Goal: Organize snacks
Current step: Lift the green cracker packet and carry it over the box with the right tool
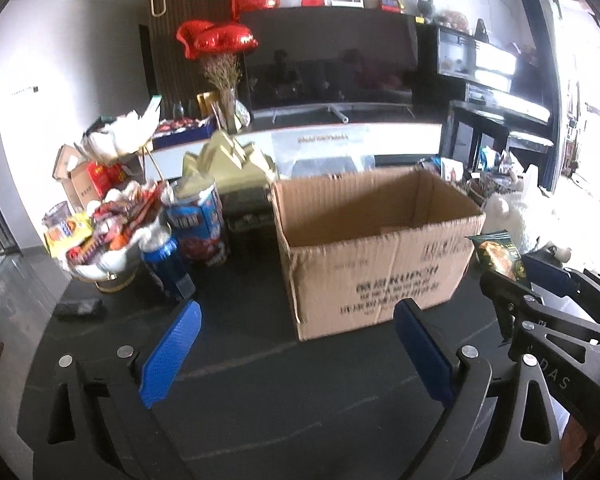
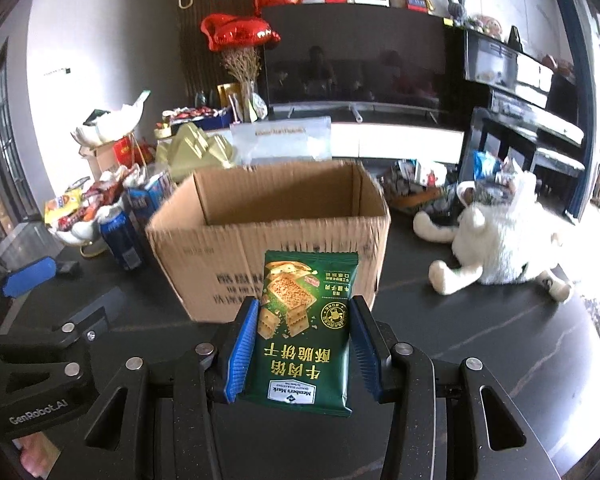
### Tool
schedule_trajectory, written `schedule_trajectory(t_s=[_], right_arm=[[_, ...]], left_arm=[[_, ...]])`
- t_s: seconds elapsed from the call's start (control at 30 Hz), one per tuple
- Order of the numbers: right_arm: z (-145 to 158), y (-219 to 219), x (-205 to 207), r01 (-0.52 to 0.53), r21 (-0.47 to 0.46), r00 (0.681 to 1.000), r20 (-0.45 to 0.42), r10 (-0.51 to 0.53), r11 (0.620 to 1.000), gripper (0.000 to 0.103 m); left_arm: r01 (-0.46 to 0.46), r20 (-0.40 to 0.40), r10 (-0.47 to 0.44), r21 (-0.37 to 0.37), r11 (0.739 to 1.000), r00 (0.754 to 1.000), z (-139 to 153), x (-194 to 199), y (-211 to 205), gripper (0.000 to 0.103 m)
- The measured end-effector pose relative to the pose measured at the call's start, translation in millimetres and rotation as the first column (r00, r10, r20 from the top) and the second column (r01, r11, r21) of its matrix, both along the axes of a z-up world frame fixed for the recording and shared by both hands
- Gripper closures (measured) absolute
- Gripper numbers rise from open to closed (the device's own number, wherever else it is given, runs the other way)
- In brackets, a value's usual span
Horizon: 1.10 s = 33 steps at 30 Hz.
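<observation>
Right gripper [image 2: 304, 354] is clamping cracker packet [image 2: 306, 320]; left gripper [image 1: 296, 356] is gaping empty. Should clear cardboard box [image 2: 268, 236] rim before releasing.

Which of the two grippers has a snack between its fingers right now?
The right gripper: its fingers clamp the green cracker packet near the cardboard box. The left gripper is open, with nothing between its fingers.

This is a home living room. A large dark television [image 2: 356, 52] fills the upper middle of the frame on a long white low cabinet [image 2: 400, 142], with an upright piano [image 2: 532, 92] at the right. Red heart balloons [image 2: 236, 34] and dried flowers in a vase [image 2: 246, 76] stand at upper left. A white plush toy [image 2: 496, 244] lies on the dark worktop [image 2: 480, 340], and small figurines [image 2: 454, 2] line the top edge.
</observation>
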State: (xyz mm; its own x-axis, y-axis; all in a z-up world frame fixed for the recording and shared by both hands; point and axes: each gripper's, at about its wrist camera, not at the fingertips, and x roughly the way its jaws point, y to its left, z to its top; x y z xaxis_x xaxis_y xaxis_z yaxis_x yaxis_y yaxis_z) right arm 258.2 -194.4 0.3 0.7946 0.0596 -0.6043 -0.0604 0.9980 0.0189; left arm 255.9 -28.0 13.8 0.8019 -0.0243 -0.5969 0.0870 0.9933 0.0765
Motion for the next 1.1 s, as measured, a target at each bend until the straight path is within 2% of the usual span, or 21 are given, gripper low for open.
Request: schedule_trajectory(t_s=[0.27, 0.57, 0.73, 1.03, 1.1], right_arm=[[33.3, 11.9, 23.1, -0.021, -0.022, 0.998, 0.053, 0.022, 1.0, 0.056], [51.2, 22.6, 60.0, -0.038, -0.072, 0.997, 0.069, 0.043, 0.997, 0.056], [51.0, 23.0, 86.8, -0.042, -0.082, 0.998, 0.04, 0.046, 0.996, 0.056], [39.8, 21.3, 133.2, -0.047, -0.045, 0.998, -0.055, 0.044, 0.998, 0.055], [37.6, 22.8, 139.8, -0.044, -0.052, 0.996, -0.074, 0.04, 0.998, 0.043]], left_arm=[[0.006, 0.018, -0.005, -0.013, 1.0, 1.0, 25.8, 23.7, 11.8, 0.003], [0.011, 0.023, -0.011, 0.016, 1.0, 1.0, 38.6, 56.5, 15.7, 0.003], [0.017, 0.009, -0.018, 0.035, 0.999, 1.0, 34.4, 77.3, 16.7, 0.003], [-0.003, -0.039, 0.003, 0.006, 1.0, 0.999, 28.4, 110.8, 22.1, 0.003], [-0.014, -0.042, 0.014, 0.006, 1.0, 0.999, 27.7, 114.5, 23.5, 0.003]])
